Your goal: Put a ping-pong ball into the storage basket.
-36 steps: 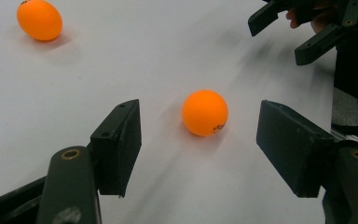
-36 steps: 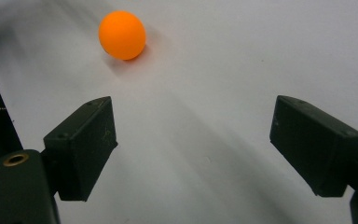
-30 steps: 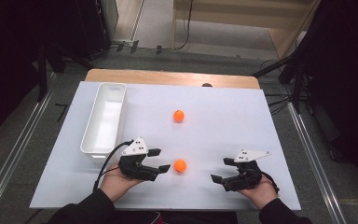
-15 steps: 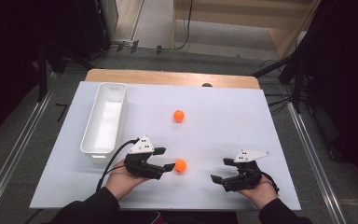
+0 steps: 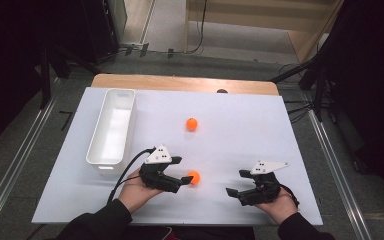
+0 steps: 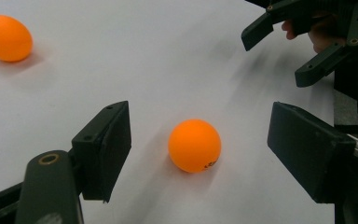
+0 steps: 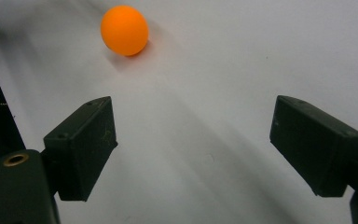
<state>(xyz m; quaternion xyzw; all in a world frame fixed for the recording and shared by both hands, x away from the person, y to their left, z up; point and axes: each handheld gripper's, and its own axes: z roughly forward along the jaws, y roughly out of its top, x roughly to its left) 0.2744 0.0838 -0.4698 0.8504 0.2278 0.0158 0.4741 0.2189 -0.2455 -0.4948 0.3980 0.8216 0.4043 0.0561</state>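
Lying on the white bench, the near round orange plastic ball is sitting untouched between the left gripper's jaws, which have just been opening; the right gripper is hovering spread, holding nothing.

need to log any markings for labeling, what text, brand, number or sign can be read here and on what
None can be read.
Near orange ball: a small dark print low on its side in the left gripper view, too small and blurred to read.
Far orange ball, white bin, white table sheet: no visible text.
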